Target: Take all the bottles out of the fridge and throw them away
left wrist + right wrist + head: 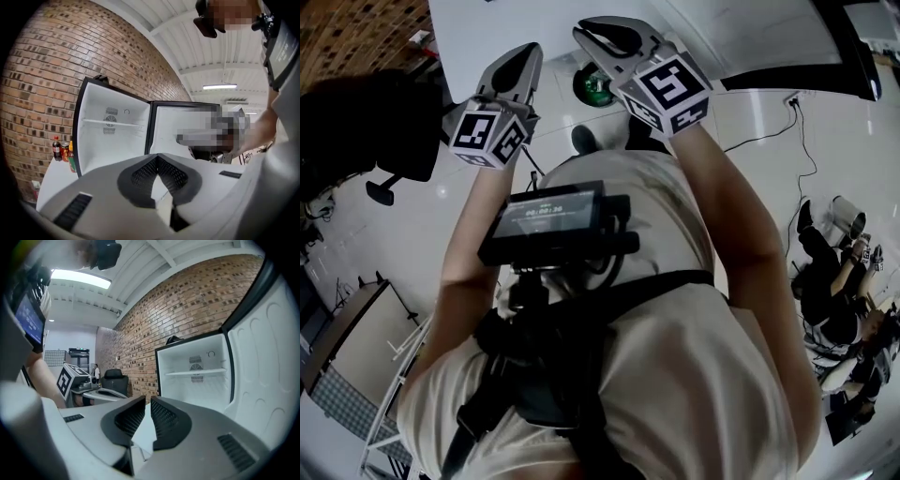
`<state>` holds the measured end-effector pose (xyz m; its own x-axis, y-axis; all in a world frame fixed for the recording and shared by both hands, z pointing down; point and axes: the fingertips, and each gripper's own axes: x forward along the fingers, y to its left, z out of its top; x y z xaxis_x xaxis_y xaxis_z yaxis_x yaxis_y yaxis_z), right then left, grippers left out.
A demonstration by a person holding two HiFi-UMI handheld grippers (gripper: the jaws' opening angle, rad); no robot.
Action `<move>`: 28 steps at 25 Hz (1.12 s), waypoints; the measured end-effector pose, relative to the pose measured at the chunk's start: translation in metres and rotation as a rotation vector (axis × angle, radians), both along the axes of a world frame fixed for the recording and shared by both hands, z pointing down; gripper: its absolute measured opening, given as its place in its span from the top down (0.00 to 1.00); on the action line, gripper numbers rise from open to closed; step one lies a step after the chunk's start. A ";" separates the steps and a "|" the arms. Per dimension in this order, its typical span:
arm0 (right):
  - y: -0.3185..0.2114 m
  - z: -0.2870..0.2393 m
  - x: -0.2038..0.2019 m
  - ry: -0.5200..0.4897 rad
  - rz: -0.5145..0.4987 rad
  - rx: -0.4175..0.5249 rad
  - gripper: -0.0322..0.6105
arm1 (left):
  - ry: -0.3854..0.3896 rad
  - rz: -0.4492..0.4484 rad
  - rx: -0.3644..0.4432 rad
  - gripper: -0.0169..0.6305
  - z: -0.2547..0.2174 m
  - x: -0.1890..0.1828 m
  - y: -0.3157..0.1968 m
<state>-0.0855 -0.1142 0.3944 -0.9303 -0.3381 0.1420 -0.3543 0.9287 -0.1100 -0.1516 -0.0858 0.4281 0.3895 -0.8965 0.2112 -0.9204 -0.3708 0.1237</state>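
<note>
Both hands hold their tools up level. The left gripper (157, 156) has its jaws pressed together on nothing. The right gripper (148, 399) has its jaws a sliver apart, also empty. Ahead of both stands the open fridge (112, 140). The bottles (56, 149) stand far left of the left gripper, just beside the fridge on a white top (51, 185).

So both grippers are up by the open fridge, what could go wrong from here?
The bottles stand tightly beside a can next to the fridge, so grabbing one may topple its neighbours. The left gripper is shut and would just push a bottle unless opened first. The fridge door hangs open beside the right gripper, so a swing could bump it.
</note>
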 end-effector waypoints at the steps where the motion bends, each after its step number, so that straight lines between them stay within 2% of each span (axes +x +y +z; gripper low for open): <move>1: -0.002 -0.007 0.000 -0.015 0.000 0.013 0.89 | -0.002 0.002 0.017 0.96 -0.006 0.000 -0.002; 4: -0.003 -0.022 0.000 -0.043 -0.007 0.033 0.89 | -0.014 0.007 0.057 0.96 -0.023 0.001 -0.006; 10: -0.005 -0.027 0.003 -0.065 -0.015 0.024 0.89 | -0.016 0.012 0.085 0.96 -0.043 0.003 -0.011; 20: -0.002 -0.016 0.006 -0.070 -0.013 -0.011 0.89 | 0.000 0.022 0.071 0.96 -0.035 0.009 -0.005; 24: -0.004 -0.017 0.008 -0.083 -0.001 -0.016 0.94 | -0.006 0.022 0.080 0.96 -0.037 0.008 -0.006; 28: -0.004 -0.019 0.010 -0.082 0.001 -0.008 0.95 | -0.006 0.020 0.074 0.96 -0.036 0.009 -0.005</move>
